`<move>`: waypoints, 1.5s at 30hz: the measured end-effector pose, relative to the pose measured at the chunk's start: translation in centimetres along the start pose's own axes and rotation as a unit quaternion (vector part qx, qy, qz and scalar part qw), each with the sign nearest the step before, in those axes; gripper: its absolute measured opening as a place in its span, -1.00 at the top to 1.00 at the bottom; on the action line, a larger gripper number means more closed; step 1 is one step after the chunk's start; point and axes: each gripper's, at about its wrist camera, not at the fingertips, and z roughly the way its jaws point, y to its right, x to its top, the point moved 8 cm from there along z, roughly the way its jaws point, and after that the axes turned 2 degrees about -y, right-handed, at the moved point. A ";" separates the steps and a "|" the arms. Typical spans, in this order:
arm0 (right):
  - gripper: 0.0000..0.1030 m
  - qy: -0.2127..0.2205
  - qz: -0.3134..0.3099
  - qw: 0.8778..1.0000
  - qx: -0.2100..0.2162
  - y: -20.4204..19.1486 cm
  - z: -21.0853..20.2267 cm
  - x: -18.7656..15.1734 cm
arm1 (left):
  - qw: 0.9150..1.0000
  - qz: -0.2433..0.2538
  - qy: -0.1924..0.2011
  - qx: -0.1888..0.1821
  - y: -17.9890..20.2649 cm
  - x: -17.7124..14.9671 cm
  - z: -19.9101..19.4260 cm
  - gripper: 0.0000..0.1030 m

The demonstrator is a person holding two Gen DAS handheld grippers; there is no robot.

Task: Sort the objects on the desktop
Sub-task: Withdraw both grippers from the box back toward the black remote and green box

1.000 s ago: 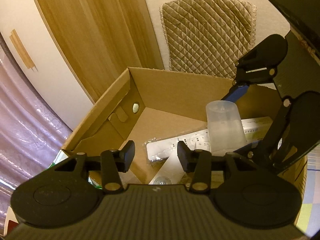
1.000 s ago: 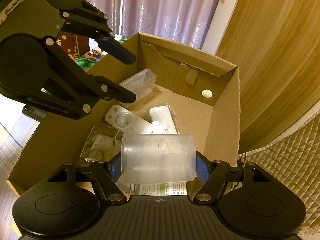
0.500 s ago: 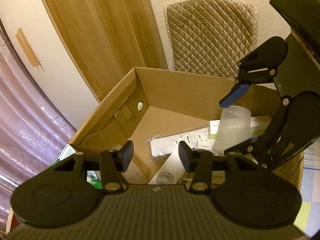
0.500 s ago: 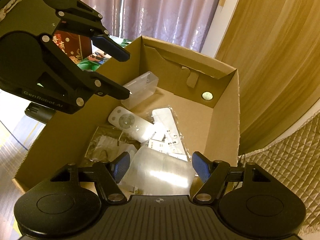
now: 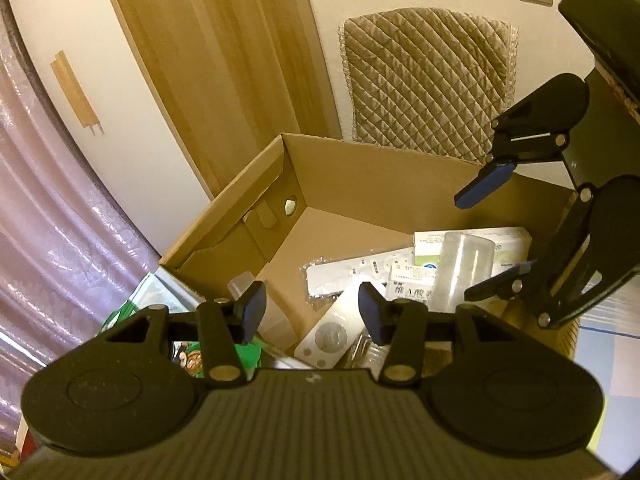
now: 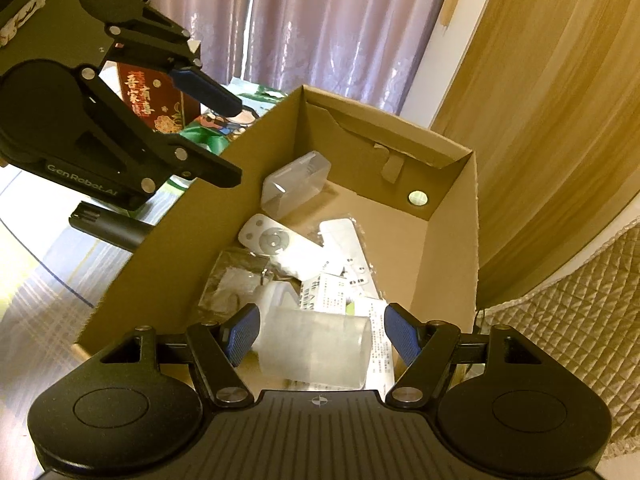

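- The frosted plastic cup point(image 6: 316, 346), clamped between the blue pads of the right gripper point(image 6: 320, 336) a second ago, is now seen lying on its side inside the cardboard box point(image 6: 448, 264), at the near end, on top of printed leaflets.
- The right gripper's jaws are observed standing wide, one on each side of the cup, with a gap to the pads; the cup is judged released.
- In the left wrist view the same cup point(image 5: 464, 268) is seen at the right of the box, below the right gripper's fingers.
- The left gripper point(image 5: 312, 312) is held over the near left corner of the box with jaws at a moderate gap and nothing between them.
- Compared with the earlier views, more of the box and its surroundings is shown in both views; both grippers are judged to have been drawn up and back.
- A white round-button remote point(image 6: 276, 246), a bagged flat remote point(image 6: 344, 244) and a translucent lidded case point(image 6: 296, 184) are noted already in the box.
- This deposit is judged complete; both grippers are free for the next object.
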 end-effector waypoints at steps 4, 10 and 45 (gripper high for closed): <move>-0.39 0.008 -0.005 1.000 -0.004 -1.0 -1.2 0.3 | 1.000 -0.008 0.002 0.004 -0.1 -0.7 -1.3 0.11; -0.39 0.034 -0.006 0.999 -0.003 -3.1 -3.5 1.3 | 1.000 -0.024 0.004 0.013 -0.7 -2.3 -3.7 0.09; -0.39 0.019 -0.137 0.986 0.091 -20.8 0.3 3.1 | 0.984 -0.127 -0.075 0.096 -7.9 -22.1 -15.6 -0.02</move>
